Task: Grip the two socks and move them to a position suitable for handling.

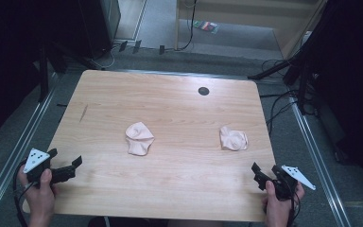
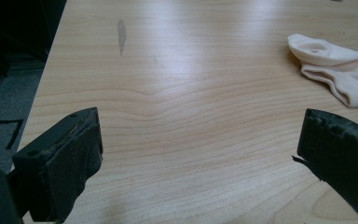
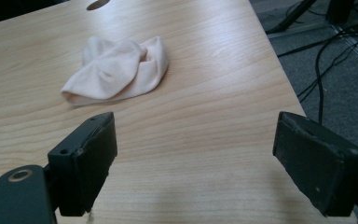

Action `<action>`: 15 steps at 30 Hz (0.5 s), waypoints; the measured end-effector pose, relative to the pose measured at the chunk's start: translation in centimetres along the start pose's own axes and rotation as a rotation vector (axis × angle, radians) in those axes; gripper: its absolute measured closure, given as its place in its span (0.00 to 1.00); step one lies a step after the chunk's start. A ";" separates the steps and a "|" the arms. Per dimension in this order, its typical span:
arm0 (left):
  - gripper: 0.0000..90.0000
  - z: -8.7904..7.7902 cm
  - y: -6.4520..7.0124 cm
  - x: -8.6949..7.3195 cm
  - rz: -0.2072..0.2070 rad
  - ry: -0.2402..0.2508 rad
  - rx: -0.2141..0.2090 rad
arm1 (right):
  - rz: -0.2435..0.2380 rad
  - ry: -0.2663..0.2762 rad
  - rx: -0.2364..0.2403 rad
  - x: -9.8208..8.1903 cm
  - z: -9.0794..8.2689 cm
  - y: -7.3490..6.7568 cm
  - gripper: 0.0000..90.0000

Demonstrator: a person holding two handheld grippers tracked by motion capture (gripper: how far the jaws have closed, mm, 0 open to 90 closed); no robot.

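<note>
I held both grippers released and empty over the bench (image 1: 179, 179): left gripper (image 1: 78, 163) at the near-left corner, right gripper (image 1: 257, 171) near-right. 2 pale socks lay well ahead, the left sock (image 1: 139, 138) mid-bench, the right sock (image 1: 233, 138) beside the right edge.

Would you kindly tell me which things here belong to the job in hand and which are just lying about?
Belongs to the job:
- crumpled pale pink sock near the table's middle
- crumpled pale pink sock towards the right edge
- left gripper, open
- right gripper, open

Just lying about:
- light wooden table
- black cables on the grey floor
- colourful packet on the floor
</note>
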State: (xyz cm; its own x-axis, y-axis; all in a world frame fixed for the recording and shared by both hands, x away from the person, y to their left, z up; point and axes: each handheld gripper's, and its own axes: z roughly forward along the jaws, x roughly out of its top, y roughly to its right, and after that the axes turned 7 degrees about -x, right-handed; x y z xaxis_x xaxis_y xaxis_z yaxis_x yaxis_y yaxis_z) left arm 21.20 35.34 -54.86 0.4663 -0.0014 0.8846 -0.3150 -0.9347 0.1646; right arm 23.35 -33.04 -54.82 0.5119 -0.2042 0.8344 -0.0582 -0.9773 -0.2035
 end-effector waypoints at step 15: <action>0.00 1.4 -0.2 0.8 -0.050 0.034 -0.019 | -0.044 0.021 0.084 1.1 -0.1 -3.7 0.15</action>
State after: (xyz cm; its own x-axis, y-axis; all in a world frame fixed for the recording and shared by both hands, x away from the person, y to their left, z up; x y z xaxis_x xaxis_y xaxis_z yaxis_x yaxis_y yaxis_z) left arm 22.83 34.99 -54.80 0.4538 0.0570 0.8893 -0.3080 -0.9264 0.2166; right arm 24.03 -29.70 -53.12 0.4944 -0.1631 0.8538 0.0368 -0.9774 -0.2081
